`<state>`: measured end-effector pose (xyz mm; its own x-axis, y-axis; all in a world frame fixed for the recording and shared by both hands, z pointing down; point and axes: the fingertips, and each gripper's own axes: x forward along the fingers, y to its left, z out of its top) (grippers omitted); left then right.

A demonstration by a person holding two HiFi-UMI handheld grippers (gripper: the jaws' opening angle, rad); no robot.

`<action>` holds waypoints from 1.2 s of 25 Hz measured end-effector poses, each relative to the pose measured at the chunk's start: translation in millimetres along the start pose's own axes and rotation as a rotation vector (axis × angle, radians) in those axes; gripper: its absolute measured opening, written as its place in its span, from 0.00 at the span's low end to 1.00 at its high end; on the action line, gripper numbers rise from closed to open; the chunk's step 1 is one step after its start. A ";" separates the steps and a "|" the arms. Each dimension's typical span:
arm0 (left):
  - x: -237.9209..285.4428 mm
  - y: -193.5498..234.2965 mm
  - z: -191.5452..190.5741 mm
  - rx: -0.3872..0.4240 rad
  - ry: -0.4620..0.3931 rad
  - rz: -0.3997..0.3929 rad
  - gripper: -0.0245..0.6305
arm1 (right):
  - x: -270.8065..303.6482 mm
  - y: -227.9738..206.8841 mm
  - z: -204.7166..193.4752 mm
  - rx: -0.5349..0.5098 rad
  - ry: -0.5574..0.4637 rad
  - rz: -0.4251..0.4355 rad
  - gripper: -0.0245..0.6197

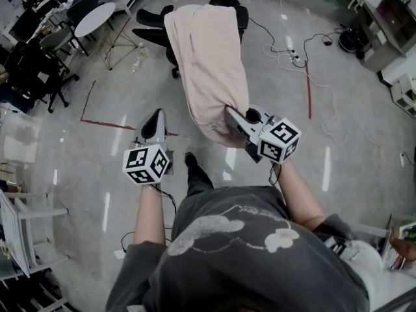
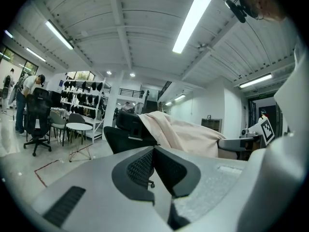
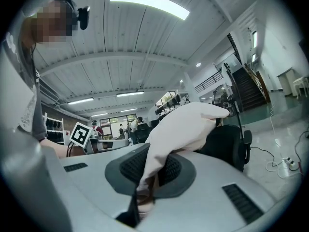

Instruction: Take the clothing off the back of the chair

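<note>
A pale pink garment hangs over the back of a black office chair at the top centre of the head view. My right gripper is shut on the garment's lower end, and the cloth stretches from the chair back down to it. In the right gripper view the cloth is pinched between the black pads, with the chair behind. My left gripper hovers to the left of the garment, apart from it. Its jaws look shut with nothing in them, facing the garment and chair.
A round white table and more black chairs stand at the back left. Red tape marks the shiny floor. Cables and a power strip lie right of the chair. A white rack is at the lower left. A person stands far off.
</note>
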<state>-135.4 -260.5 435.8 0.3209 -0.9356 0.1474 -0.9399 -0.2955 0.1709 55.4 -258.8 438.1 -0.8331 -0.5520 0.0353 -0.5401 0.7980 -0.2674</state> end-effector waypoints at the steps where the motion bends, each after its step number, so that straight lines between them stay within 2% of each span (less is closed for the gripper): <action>1: -4.7 -4.6 -2.1 -0.001 0.002 0.002 0.04 | -6.0 2.8 -0.8 0.003 0.000 0.001 0.05; 11: -50.3 -35.0 -28.7 -0.013 0.037 0.030 0.04 | -51.8 30.3 -31.3 0.049 0.027 0.018 0.05; 19: -48.3 -49.2 -18.1 0.053 0.048 -0.030 0.04 | -68.2 20.2 -25.3 0.043 0.012 -0.027 0.05; 21: -49.0 -54.2 -18.8 0.049 0.046 -0.047 0.04 | -72.3 20.8 -25.8 0.055 0.012 -0.037 0.05; 25: -64.6 -57.9 -38.3 0.013 0.076 -0.066 0.04 | -75.1 40.2 -46.7 0.067 0.053 -0.061 0.05; 30: -96.3 -52.9 -49.4 -0.008 0.102 -0.085 0.04 | -80.2 75.8 -57.3 0.111 0.044 -0.079 0.05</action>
<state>-110.8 -145.3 460.8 0.4097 -0.8828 0.2299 -0.9081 -0.3708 0.1948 74.4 -140.2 470.2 -0.7943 -0.5989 0.1015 -0.5895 0.7196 -0.3669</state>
